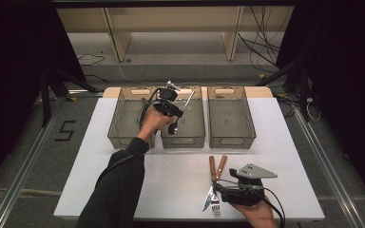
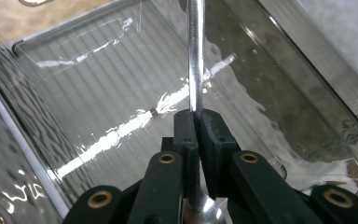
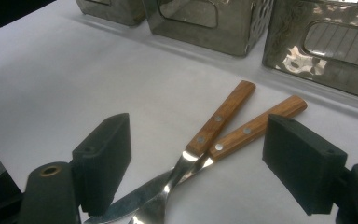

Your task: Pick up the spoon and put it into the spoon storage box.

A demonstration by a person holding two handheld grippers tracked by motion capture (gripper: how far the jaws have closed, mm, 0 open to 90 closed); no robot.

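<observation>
My left gripper (image 1: 178, 113) hangs over the middle grey bin (image 1: 183, 141), shut on a metal spoon (image 1: 186, 100). In the left gripper view the jaws (image 2: 197, 122) pinch the spoon's handle (image 2: 195, 56), with its bowl low between them and the bin's ribbed floor (image 2: 98, 93) underneath. A knife (image 1: 207, 199) and a fork (image 1: 216, 208) with wooden handles lie crossed on the white table (image 1: 171, 175). My right gripper (image 1: 221, 189) rests beside them at the front right. In the right gripper view it (image 3: 203, 163) stands open, and the crossed knife (image 3: 256, 127) and fork (image 3: 223, 114) lie between its pads.
Three translucent grey bins stand side by side at the table's back: the left bin (image 1: 123, 137), the middle one and the right bin (image 1: 232, 141). The table's front edge runs just below my right hand. Cables lie on the floor behind the table.
</observation>
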